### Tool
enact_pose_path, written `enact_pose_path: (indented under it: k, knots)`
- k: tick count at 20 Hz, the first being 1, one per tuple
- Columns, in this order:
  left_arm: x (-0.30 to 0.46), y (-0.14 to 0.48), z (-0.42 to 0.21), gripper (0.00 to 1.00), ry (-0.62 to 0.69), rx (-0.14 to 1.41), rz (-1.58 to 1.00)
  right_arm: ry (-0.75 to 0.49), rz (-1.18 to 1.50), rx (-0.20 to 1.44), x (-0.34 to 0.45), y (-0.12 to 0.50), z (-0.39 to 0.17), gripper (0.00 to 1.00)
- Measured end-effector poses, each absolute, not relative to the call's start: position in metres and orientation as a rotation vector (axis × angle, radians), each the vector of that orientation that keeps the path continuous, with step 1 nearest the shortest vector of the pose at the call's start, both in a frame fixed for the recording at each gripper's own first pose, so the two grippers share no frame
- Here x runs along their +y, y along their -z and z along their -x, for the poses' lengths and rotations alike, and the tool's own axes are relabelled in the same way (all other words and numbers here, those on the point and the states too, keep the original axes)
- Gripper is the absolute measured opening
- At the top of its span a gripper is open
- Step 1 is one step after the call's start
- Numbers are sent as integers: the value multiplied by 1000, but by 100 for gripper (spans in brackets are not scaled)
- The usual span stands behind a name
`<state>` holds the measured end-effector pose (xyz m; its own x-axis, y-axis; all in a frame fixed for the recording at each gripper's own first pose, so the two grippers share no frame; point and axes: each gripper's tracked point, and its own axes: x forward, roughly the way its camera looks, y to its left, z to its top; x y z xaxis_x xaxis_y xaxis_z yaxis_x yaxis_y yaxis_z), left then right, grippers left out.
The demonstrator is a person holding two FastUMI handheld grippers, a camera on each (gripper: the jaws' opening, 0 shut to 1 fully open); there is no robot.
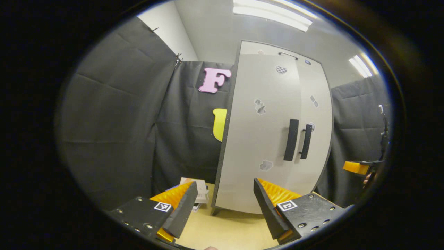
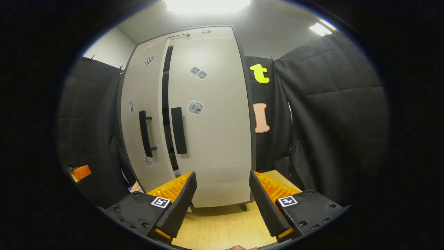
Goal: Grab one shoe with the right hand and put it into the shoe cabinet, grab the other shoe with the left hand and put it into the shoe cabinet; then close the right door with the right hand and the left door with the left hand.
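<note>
The shoe cabinet (image 1: 274,132) stands on the bench (image 1: 229,231). In the right gripper view, a dark gap shows between the left door (image 2: 144,118) and right door (image 2: 211,118). The left gripper (image 1: 222,205) and right gripper (image 2: 222,201) are wide open, holding nothing.

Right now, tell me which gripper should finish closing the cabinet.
Left. The right door looks flush, while the left door stands slightly ajar, with a dark gap between them. The left gripper, open and empty, faces that door squarely.
</note>
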<state>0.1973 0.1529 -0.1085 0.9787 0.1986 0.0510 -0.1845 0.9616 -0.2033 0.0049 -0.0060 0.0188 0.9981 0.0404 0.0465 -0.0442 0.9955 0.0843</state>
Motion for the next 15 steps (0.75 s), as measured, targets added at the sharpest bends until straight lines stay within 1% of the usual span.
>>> enact_pose_path:
  k: [2, 3, 4, 5, 6, 7, 8, 9, 10, 11, 13, 14, 15]
  knots:
    - [156, 109, -194, 94, -201, -60, 206, -74, -76, -20, 4, -18, -13, 96]
    - [157, 108, -194, 99, -211, -52, 203, -93, -77, -2, 10, -16, -18, 96]
    - [156, 109, -194, 99, -211, -40, 200, -113, -77, 16, 17, -14, -23, 96]
    - [156, 109, -192, 88, -218, -28, 195, -128, -71, 31, 24, -14, -26, 96]
    - [159, 107, -190, 94, -231, -25, 186, -134, -61, 44, 28, -12, -29, 96]
    - [160, 104, -188, 94, -248, -28, 174, -148, -58, 57, 34, -11, -31, 96]
    - [158, 102, -186, 99, -250, -31, 159, -179, -60, 73, 43, -10, -35, 96]
    - [154, 100, -183, 99, -247, -28, 147, -207, -62, 87, 51, -11, -38, 97]
    - [145, 100, -180, 99, -243, -25, 135, -224, -58, 92, 57, -12, -39, 93]
    - [141, 98, -177, 94, -244, -27, 125, -234, -50, 89, 58, -13, -38, 92]
    - [135, 95, -173, 94, -249, -36, 112, -240, -38, 75, 59, -16, -40, 92]
    - [131, 96, -172, 99, -249, -33, 112, -246, -37, 77, 60, -16, -41, 92]
    - [127, 98, -172, 99, -249, -24, 115, -253, -40, 81, 59, -15, -41, 96]
